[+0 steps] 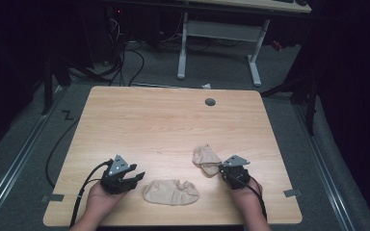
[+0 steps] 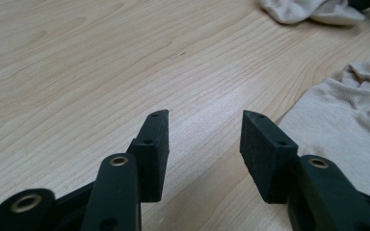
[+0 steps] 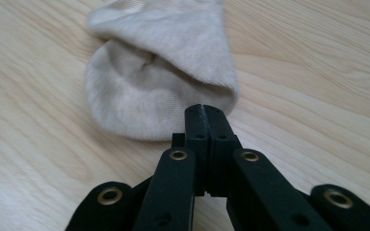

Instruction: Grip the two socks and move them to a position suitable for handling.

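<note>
At the right tongs (image 3: 206, 111), pads pinch the folded sock's (image 3: 159, 72) edge, hiding it; the left tongs (image 2: 204, 130) gape beside the flat sock (image 2: 347, 120), cut off at the frame.

Table (image 1: 164, 115) surface lies bare and passable ahead of both hands; two socks, one (image 1: 171, 192) between them, one (image 1: 206, 159) near the right, obstruct.

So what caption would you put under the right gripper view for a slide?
Shut hand-held gripper pinching the edge of a beige sock on a wooden table.
</note>
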Tool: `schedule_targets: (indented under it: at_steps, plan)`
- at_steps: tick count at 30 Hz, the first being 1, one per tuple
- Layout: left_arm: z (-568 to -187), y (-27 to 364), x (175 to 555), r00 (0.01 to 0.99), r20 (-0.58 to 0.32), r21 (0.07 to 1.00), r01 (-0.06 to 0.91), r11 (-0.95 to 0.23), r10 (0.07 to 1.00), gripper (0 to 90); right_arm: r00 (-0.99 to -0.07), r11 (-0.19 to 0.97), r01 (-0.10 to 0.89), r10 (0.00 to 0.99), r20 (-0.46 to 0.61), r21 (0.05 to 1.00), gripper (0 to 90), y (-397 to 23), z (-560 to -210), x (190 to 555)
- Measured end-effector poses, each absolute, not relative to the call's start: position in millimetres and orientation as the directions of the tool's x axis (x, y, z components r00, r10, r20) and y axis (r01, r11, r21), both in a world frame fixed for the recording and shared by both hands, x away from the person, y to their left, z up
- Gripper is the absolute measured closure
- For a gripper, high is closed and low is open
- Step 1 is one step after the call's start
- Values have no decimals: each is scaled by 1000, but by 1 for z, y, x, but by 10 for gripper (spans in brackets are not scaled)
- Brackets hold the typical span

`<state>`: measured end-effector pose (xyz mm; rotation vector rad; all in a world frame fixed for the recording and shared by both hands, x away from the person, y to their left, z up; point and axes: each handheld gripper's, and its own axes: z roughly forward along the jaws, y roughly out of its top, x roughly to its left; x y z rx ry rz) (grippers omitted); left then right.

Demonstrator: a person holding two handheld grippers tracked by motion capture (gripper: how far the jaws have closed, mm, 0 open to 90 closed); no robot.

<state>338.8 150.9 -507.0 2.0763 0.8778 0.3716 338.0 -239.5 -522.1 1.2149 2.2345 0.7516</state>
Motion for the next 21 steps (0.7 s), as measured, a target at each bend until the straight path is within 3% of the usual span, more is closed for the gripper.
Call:
schedule_targets:
  at_steps: [6,10,14,17,21]
  plan:
    - [-507,150,337,714,-36,790,449,-418,699,537,-564,498,530,812,-154,686,894,-206,-516,338]
    - [-508,151,338,711,-42,791,453,-412,702,538,-477,421,493,863,-168,761,893,-213,-495,348]
    - [-509,151,339,712,-42,788,455,-415,700,540,-423,386,550,894,-151,741,899,-224,-502,377]
    - [-507,151,338,714,-41,790,451,-415,698,545,-482,452,579,861,-162,678,899,-209,-519,385]
    - [-509,150,340,707,-49,789,460,-407,705,549,-559,511,535,811,-172,673,900,-181,-523,378]
